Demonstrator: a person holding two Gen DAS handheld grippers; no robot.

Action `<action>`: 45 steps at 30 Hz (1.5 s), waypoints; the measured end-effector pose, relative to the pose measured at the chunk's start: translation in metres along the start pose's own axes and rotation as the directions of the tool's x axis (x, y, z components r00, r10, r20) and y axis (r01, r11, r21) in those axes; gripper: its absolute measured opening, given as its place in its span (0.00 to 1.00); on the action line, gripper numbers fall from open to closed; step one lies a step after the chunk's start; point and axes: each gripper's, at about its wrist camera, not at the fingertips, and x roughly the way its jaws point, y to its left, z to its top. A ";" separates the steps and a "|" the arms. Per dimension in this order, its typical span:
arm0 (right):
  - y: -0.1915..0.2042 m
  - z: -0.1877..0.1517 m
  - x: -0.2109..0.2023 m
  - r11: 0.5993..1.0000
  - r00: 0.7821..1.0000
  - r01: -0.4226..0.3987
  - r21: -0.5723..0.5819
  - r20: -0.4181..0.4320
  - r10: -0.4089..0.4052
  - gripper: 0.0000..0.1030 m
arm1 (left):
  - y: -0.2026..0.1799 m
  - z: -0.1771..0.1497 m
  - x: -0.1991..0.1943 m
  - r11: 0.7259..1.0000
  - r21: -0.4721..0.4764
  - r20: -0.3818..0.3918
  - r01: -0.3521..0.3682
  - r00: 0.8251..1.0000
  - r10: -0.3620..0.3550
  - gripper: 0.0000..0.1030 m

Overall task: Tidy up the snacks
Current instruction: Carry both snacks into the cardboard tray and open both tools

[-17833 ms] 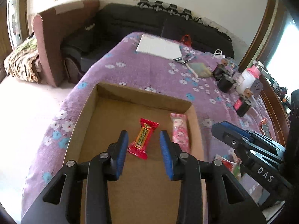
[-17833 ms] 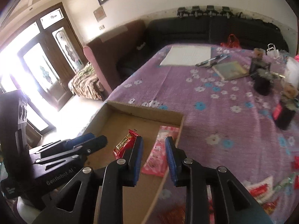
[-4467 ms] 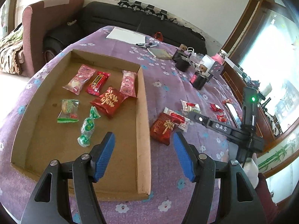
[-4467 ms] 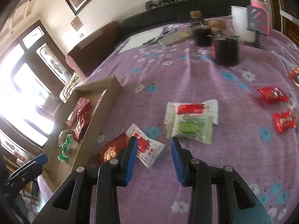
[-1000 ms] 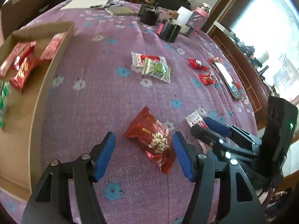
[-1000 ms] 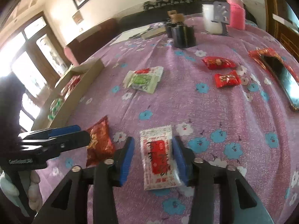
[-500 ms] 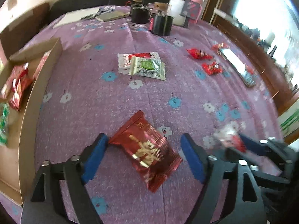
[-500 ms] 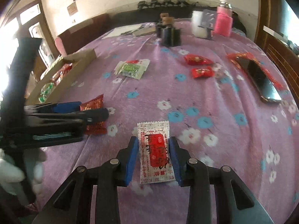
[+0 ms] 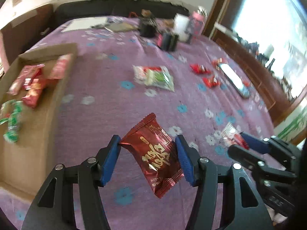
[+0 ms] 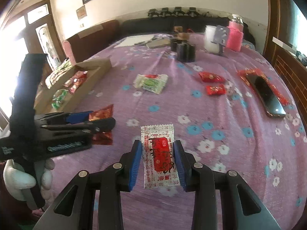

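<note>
Left tool [image 9: 147, 158] clenched on dark red foil snack packet [image 9: 155, 153], gripped across its width at mid-body, packet lifted clear of the purple floral tabletop [image 9: 107, 88] and hanging tilted, lower crimped end toward 5 o'clock. Right tool [image 10: 157, 158] clenched on white packet with red label [image 10: 158, 153], pads on both long edges, packet roughly upright between them, apparently off the cloth too.

Cardboard tray [image 9: 63, 88] at 10 o'clock in left wrist view, already holding several red, pink and green snacks. Green-and-white packets [image 10: 151, 82] at 12 o'clock in right wrist view, two small red candies [image 10: 213, 84] at 1 o'clock, phone [image 10: 266, 94] at 2 o'clock, all flat on the cloth.

Handling, judged: both packets light, soft, crinkly film, air-puffed; slick foil likely to slide or rotate under a narrow pinch. Contents possibly brittle, so moderate squeeze only. Best hold across the filled middle, as now, or on the flat crimped seal for a firmer bite. Red packet's tilt hints at pivoting in the grip; worth a slow carry to the tray. Loose packets still on the cloth: thin, low-lying, need a pinch from the edges.
</note>
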 end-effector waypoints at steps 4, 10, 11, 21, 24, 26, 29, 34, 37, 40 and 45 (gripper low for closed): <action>0.024 0.011 0.001 0.999 0.999 -0.039 -0.028 0.005 0.039 0.34 | 0.030 0.002 -0.033 0.997 -0.073 0.060 0.010 0.998 -0.006 0.56; 0.069 0.032 0.011 0.990 0.992 -0.124 -0.067 0.005 0.125 0.34 | 0.082 -0.001 -0.066 0.985 -0.166 0.111 -0.040 0.992 0.059 0.56; 0.078 0.035 0.013 0.988 0.990 -0.138 -0.074 0.003 0.139 0.34 | 0.091 -0.002 -0.070 0.982 -0.182 0.114 -0.050 0.991 0.071 0.56; 0.178 0.076 0.045 0.950 0.971 -0.238 -0.200 -0.021 0.239 0.34 | 0.191 -0.008 -0.097 0.926 -0.341 0.127 -0.160 0.968 0.215 0.56; 0.203 0.086 0.066 0.941 0.967 -0.255 -0.224 -0.057 0.249 0.34 | 0.206 -0.005 -0.090 0.919 -0.341 0.101 -0.195 0.965 0.243 0.56; 0.214 0.091 0.084 0.940 0.966 -0.257 -0.225 -0.090 0.242 0.34 | 0.215 -0.002 -0.082 0.916 -0.338 0.074 -0.218 0.964 0.257 0.56; 0.225 0.094 0.106 0.942 0.964 -0.255 -0.218 -0.134 0.230 0.34 | 0.222 -0.001 -0.070 0.916 -0.327 0.040 -0.230 0.966 0.257 0.56; 0.236 0.096 0.126 0.945 0.964 -0.242 -0.222 -0.164 0.208 0.34 | 0.227 -0.001 -0.061 0.919 -0.326 0.018 -0.224 0.970 0.243 0.57; 0.243 0.095 0.131 0.944 0.964 -0.238 -0.228 -0.173 0.201 0.34 | 0.230 -0.002 -0.058 0.914 -0.340 0.013 -0.222 0.971 0.240 0.58; 0.244 0.094 0.136 0.946 0.964 -0.235 -0.223 -0.178 0.198 0.36 | 0.229 -0.002 -0.059 0.914 -0.342 0.016 -0.217 0.971 0.237 0.58; 0.243 0.092 0.140 0.950 0.965 -0.229 -0.210 -0.180 0.193 0.37 | 0.228 -0.003 -0.062 0.914 -0.354 0.020 -0.196 0.976 0.217 0.59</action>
